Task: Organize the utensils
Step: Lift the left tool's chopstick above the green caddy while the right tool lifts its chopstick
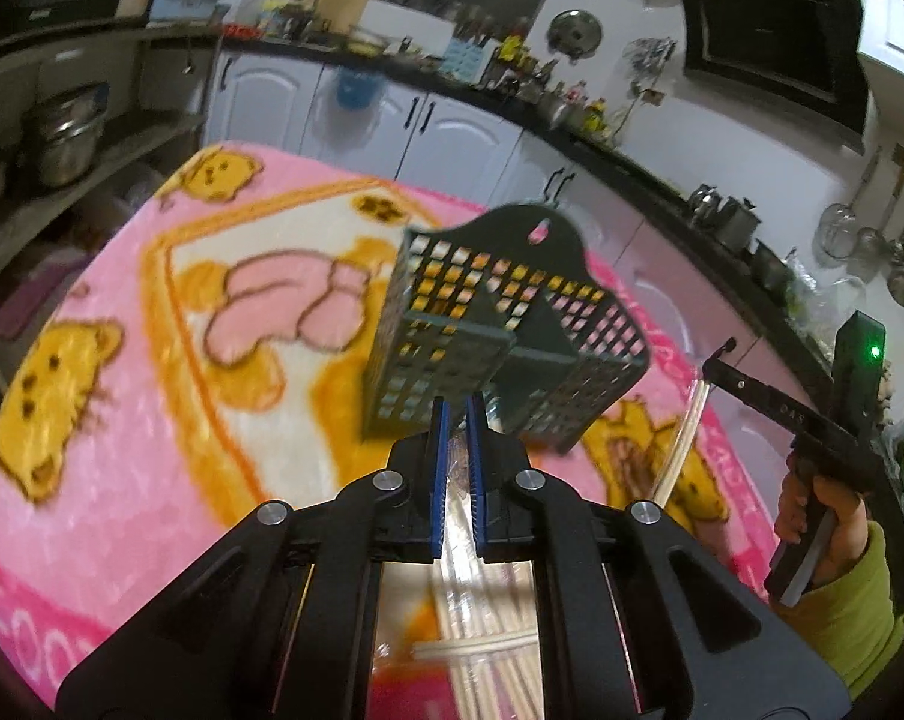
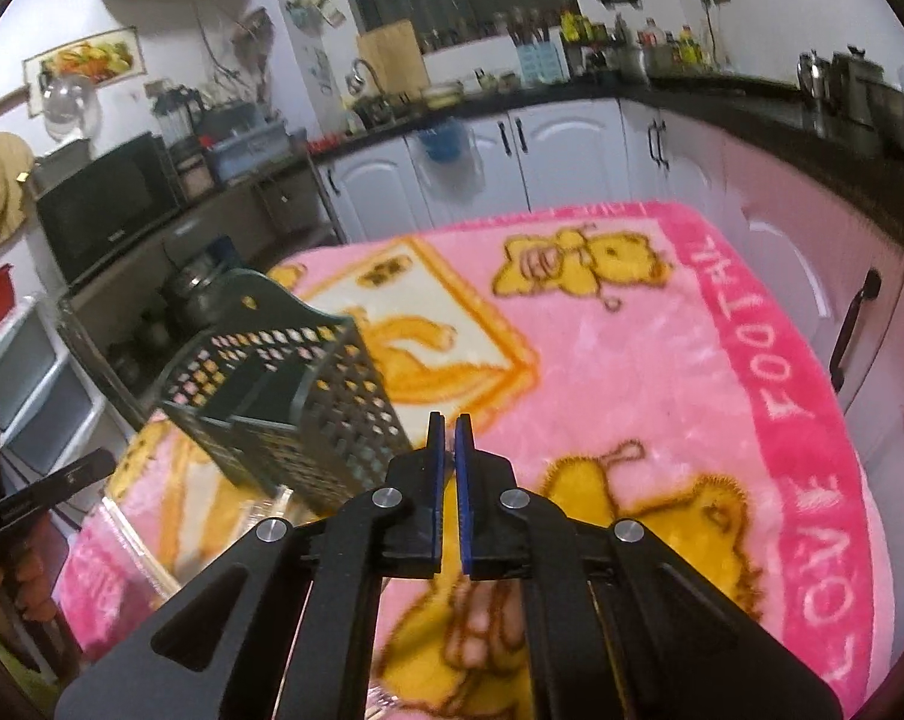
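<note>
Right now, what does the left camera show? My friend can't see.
The shut left claw points at a dark mesh basket on a pink bear blanket. Chopsticks in a clear wrapper lie under the claw; at right, a hand holds the right claw.

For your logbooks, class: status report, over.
Left gripper shut on bag. Right gripper shut on chopsticks. Basket ahead on blanket, looks empty. Path clear.
</note>
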A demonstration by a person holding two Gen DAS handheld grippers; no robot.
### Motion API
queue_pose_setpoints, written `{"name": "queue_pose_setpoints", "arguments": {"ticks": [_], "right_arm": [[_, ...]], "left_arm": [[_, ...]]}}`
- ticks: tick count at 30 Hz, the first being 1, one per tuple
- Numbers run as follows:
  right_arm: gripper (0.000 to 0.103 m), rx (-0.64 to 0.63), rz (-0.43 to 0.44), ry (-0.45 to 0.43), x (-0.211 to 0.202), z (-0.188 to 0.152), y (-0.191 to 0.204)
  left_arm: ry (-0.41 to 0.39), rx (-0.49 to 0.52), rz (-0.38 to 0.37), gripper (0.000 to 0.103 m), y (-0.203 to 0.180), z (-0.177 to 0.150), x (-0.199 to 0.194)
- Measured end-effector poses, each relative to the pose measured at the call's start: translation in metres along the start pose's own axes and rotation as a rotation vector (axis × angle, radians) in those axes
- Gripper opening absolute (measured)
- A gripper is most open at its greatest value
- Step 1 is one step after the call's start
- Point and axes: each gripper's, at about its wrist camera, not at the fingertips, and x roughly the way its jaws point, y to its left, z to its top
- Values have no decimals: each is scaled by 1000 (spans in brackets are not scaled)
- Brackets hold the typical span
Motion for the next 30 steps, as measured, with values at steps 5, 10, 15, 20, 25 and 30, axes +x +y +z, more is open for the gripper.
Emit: {"name": "queue_pose_setpoints", "arguments": {"ticks": [5,10,15,20,25,30], "right_arm": [[3,-22,34,-45,-21,5,12],[3,-49,65,-93,-40,11,24],[2,-77,83,-134,-55,19,35],[2,-92,95,-166,-64,27,43],[2,-111,112,-195,-72,36,53],[2,-135,133,-226,-79,45,64]], "left_arm": [[-41,36,-27,3,-15,16,-7],[-77,65,-53,3,-30,30,-16],[-104,96,-75,3,-42,39,-22],[-126,124,-91,3,-53,46,-28],[-151,147,-103,3,-60,56,-34],[-200,169,-110,3,-67,70,-47]]}}
